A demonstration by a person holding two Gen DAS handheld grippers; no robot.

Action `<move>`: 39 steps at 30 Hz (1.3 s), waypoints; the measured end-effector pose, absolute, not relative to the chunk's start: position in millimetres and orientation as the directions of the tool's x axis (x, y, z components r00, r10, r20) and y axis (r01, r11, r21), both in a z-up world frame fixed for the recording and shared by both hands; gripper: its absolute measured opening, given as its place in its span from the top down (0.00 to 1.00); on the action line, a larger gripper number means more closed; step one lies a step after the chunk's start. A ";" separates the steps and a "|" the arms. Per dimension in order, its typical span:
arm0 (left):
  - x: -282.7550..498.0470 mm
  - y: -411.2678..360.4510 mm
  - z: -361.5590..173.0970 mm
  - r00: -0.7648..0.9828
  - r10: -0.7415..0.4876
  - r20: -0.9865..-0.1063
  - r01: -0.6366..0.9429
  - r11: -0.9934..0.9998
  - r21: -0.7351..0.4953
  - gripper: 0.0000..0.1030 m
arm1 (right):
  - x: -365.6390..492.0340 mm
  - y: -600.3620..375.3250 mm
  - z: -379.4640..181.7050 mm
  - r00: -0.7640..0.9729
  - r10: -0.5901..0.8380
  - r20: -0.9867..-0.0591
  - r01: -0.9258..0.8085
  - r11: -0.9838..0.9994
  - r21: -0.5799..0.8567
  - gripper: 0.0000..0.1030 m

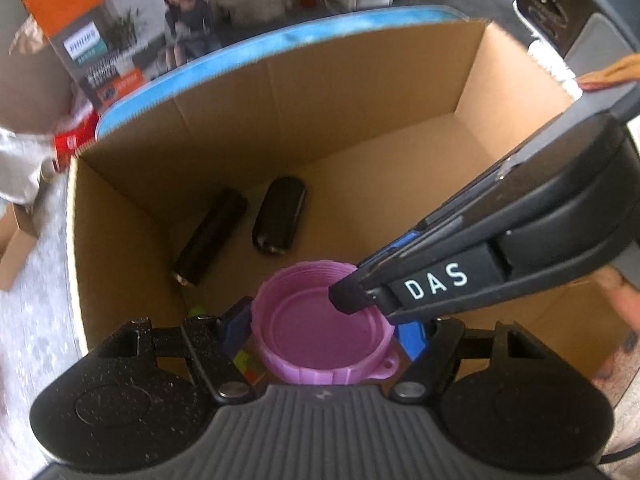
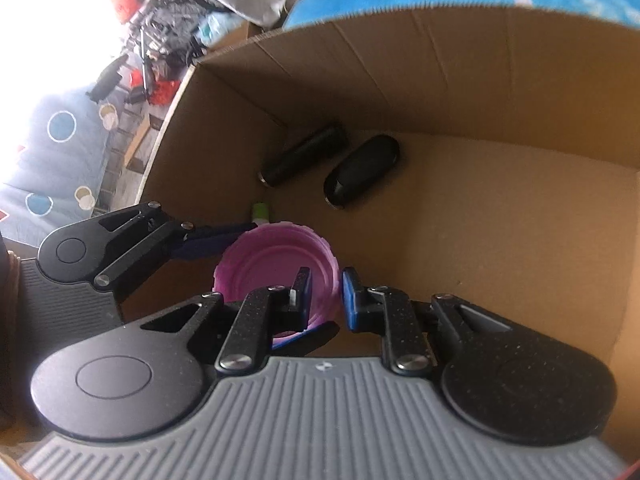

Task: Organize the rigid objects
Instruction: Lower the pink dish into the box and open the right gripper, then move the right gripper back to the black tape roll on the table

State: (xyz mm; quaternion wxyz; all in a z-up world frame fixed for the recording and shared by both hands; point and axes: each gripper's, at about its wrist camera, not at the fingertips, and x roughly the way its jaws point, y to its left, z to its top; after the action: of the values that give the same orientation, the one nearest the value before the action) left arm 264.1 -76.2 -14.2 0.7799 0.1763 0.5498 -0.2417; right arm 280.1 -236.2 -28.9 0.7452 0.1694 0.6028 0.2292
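A large open cardboard box [image 1: 360, 92] is seen from above in both wrist views, its far wall backed by a blue-edged panel [image 1: 256, 56]. Near the far left corner of the box floor a black cylinder [image 1: 210, 236] is laid on its side, and just to its right a black oval case [image 1: 280, 216] is laid, close to the cylinder but apart from it. Nearer the camera, a small green-and-white item [image 2: 261, 213] is partly shown beside the left wall; what it is cannot be told. A pink ridged lid [image 1: 320, 328], hollow side up, is held above the box floor towards its near left part. The lid is pinched across its outer rim by the left gripper [image 1: 320, 332], whose blue-padded fingers are pressed against opposite sides of it. The right gripper [image 2: 326, 300] is brought in over the lid's right rim, one finger inside the hollow and the other outside the wall; a narrow gap is left between the fingers, and whether the rim is actually clamped cannot be told. Outside the box, beyond its far left corner, a printed orange carton [image 1: 116, 28] is stood.
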 end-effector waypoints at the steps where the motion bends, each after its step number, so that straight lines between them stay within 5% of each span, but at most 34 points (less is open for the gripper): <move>1: 267.0 -75.1 -16.2 0.264 -0.179 -0.948 0.566 0.824 0.002 0.28 | 281.6 -234.0 -33.0 0.157 0.545 -0.824 -0.136 0.838 0.529 0.84; 11: 268.4 -71.3 -8.0 0.251 -0.155 -0.956 0.536 0.844 0.004 0.22 | 297.1 -216.5 -53.9 0.099 0.547 -0.831 -0.113 0.836 0.537 0.83; 21: 245.6 -64.8 44.0 0.385 -0.242 -0.890 0.509 0.861 -0.014 0.18 | 271.0 -247.1 -11.5 0.258 0.605 -0.753 -0.109 0.793 0.600 0.68; 31: 164.0 -55.4 111.8 0.584 -0.342 -0.736 0.461 0.886 -0.047 0.12 | 145.9 -311.7 70.8 0.555 0.621 -0.554 -0.223 0.752 0.620 0.66; 39: 74.8 -56.4 90.5 0.643 -0.353 -0.680 0.482 0.876 0.001 0.06 | 31.0 -355.7 68.0 0.689 0.553 -0.468 -0.258 0.791 0.554 0.61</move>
State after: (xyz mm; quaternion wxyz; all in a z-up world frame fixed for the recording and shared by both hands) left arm 74.8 -56.4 90.5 0.9017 0.0913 0.3535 -0.2316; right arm 31.0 -355.7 68.0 0.8900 0.2290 0.3217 0.2278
